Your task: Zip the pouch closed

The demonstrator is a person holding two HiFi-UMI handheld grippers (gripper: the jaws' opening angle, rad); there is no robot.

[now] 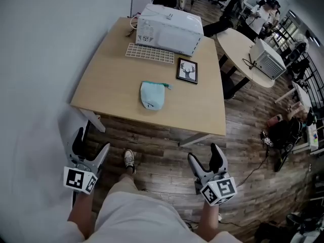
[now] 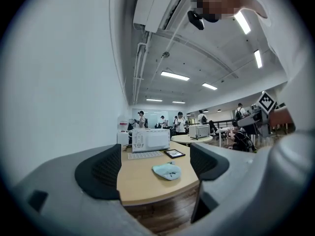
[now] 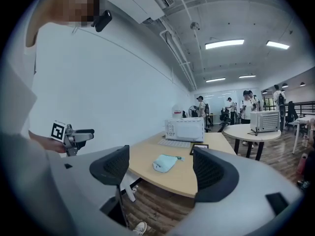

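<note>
While pouch [image 1: 152,95] lies on table [image 1: 111,85], framed picture [image 1: 187,71] near; microwave [image 1: 169,29] beyond

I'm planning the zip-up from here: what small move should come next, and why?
Probably reach forward over the table toward the pouch. The left gripper and right gripper are both open and empty, held short of the table's near edge, while the pouch lies untouched near its middle.
</note>
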